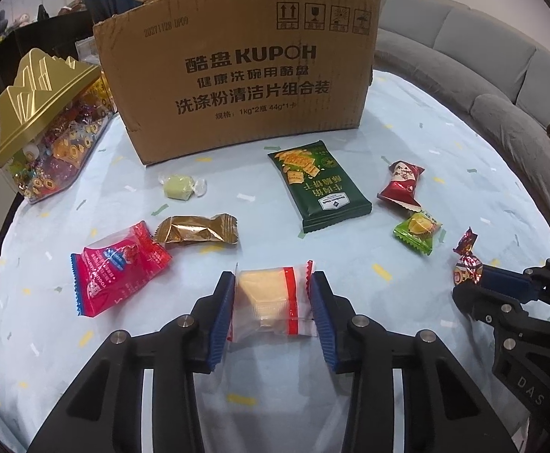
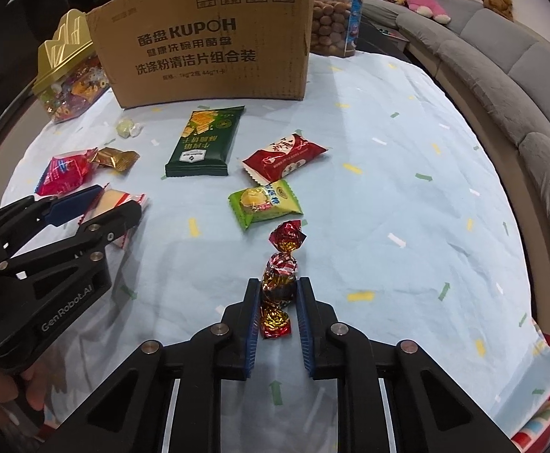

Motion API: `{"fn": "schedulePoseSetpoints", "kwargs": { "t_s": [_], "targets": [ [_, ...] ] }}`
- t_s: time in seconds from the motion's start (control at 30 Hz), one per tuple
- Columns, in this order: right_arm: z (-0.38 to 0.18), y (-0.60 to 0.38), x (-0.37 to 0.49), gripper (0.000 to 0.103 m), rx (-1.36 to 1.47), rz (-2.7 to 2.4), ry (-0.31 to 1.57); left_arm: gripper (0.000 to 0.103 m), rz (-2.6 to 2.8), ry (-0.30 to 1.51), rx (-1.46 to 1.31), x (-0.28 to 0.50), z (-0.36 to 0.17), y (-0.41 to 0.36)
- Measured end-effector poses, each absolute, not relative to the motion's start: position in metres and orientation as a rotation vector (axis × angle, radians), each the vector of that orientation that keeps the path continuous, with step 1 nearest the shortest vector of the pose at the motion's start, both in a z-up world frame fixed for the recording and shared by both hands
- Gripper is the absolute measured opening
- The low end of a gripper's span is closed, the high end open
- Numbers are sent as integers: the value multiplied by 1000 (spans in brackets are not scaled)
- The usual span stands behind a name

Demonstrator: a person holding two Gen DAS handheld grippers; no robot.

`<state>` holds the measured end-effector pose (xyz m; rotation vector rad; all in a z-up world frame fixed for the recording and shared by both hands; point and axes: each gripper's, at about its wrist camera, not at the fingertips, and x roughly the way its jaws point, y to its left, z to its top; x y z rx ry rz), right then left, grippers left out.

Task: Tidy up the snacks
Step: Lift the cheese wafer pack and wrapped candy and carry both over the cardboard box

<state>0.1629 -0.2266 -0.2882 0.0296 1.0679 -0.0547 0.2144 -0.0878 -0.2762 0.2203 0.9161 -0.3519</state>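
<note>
My left gripper (image 1: 272, 296) is shut on a clear-wrapped pale cake with a red stripe (image 1: 267, 290), its blue pads pressing both sides of the wrapper on the light blue tablecloth. In the right wrist view my right gripper (image 2: 278, 302) is shut on a red-and-gold foil candy (image 2: 279, 271), whose twisted end sticks out ahead of the fingers. A large cardboard box (image 1: 237, 75) stands at the back of the table. Loose between box and grippers lie a green cracker pack (image 1: 318, 185), a red packet (image 1: 401, 185), a small green packet (image 1: 418, 232), a gold packet (image 1: 195, 230), a pink packet (image 1: 116, 268) and a pale green candy (image 1: 180, 187).
A clear candy container with a gold lid (image 1: 45, 132) stands left of the box. A clear jar of round brown snacks (image 2: 333, 19) stands behind the box's right corner. A grey sofa (image 2: 501, 75) curves around the table's right side. A hand (image 2: 29, 396) holds the left gripper.
</note>
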Motion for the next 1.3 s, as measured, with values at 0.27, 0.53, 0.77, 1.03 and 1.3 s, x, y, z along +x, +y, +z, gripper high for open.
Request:
{"fn": "schedulePoseSetpoints", "kwargs": {
  "t_s": [0.27, 0.53, 0.77, 1.03, 1.3],
  "targets": [
    [-278, -227, 160, 20, 18, -60, 1041, 33, -349, 913, 223, 210, -271, -87],
    [-268, -224, 158, 20, 7, -62, 1014, 33, -347, 885, 223, 205, -260, -86],
    [-257, -223, 156, 20, -1, -62, 986, 33, -334, 874, 215, 201, -250, -82],
    [-240, -218, 152, 20, -15, -54, 943, 33, -315, 856, 205, 195, -234, -77],
    [-222, -209, 150, 20, -34, -42, 901, 33, -292, 846, 195, 191, -216, -72]
  ]
}}
